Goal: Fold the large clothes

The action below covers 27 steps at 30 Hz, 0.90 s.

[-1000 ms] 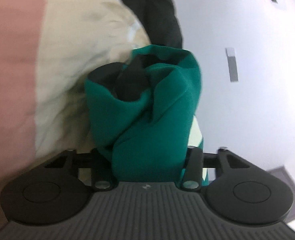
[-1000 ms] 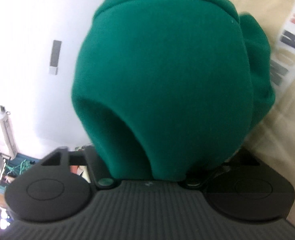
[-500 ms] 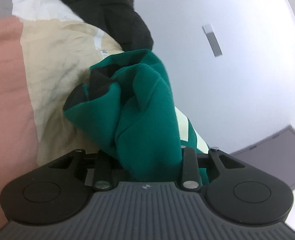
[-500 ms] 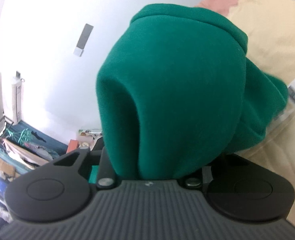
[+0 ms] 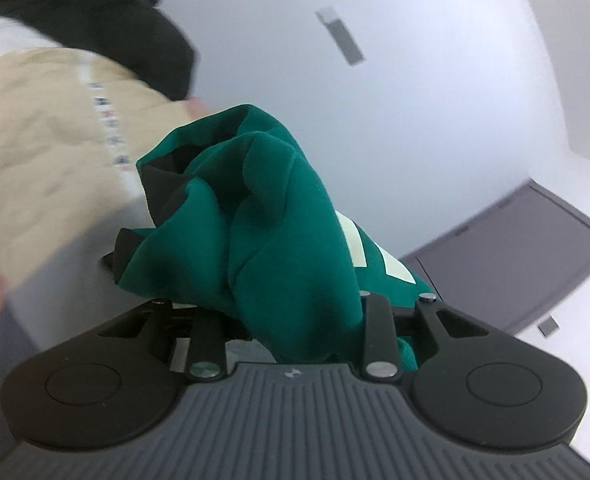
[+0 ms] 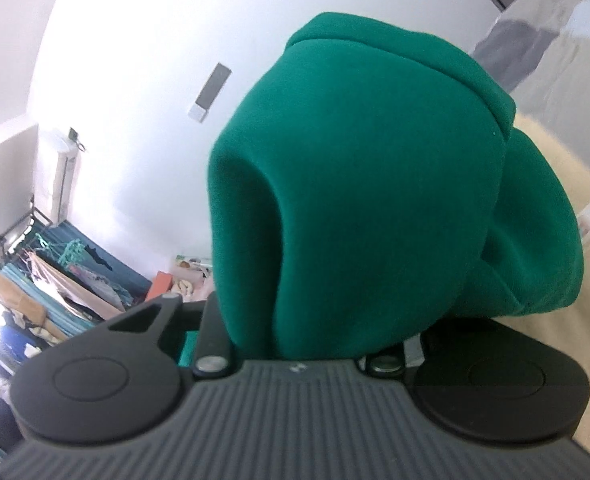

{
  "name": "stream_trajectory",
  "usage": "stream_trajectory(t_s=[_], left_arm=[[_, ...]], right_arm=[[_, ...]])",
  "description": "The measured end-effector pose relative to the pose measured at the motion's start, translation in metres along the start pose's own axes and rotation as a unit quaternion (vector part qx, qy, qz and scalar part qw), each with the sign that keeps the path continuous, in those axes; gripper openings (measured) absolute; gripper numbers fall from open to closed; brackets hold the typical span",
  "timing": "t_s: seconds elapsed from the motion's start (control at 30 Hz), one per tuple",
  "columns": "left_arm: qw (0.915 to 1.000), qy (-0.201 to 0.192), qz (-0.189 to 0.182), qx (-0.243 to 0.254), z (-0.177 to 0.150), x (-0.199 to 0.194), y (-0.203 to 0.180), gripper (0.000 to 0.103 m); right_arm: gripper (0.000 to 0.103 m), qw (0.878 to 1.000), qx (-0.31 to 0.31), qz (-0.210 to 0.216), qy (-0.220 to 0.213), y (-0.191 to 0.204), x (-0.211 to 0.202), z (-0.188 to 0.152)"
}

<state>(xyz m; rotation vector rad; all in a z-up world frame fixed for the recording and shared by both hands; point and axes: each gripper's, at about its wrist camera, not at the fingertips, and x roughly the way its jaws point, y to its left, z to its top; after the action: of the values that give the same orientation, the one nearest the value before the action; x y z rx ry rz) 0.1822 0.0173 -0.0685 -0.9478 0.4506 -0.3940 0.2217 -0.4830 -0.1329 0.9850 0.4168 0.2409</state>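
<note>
Nearest to us, each gripper is clamped on a bunch of the green garment. The left gripper (image 5: 291, 332) has a twisted wad of the green garment (image 5: 263, 220) pinched between its jaws, and the right gripper (image 6: 299, 344) bites a thick rounded fold of the same cloth (image 6: 375, 200). On both sides the jaws have just been closing further on the fabric, which sits between them in each view.

The garment hangs in the air from our two grips, above the beige bedding (image 5: 47, 132) at the left of the left view. It is a deep green fleece-like knit, with a dark lining showing at the far folds and pale stripes (image 5: 359, 248) on its right side. It is crumpled, not spread.

We judge the main risk to be that we hold lumps and not clean edges or corners: a lump can slide out under the garment's weight, or the cloth can stay twisted when we lay it down, spoiling the fold.

Further off lie a black garment (image 5: 95, 20) on the bed and the white wall (image 5: 415, 100).
</note>
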Motion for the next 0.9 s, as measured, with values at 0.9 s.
stream_trajectory(t_s=[0.9], left_arm=[[0.9941,0.067,-0.054,0.066,-0.077,0.281,-0.145,0.035]], right_arm=[[0.036,0.990,0.042,-0.006,-0.133,-0.129,0.014,0.198]])
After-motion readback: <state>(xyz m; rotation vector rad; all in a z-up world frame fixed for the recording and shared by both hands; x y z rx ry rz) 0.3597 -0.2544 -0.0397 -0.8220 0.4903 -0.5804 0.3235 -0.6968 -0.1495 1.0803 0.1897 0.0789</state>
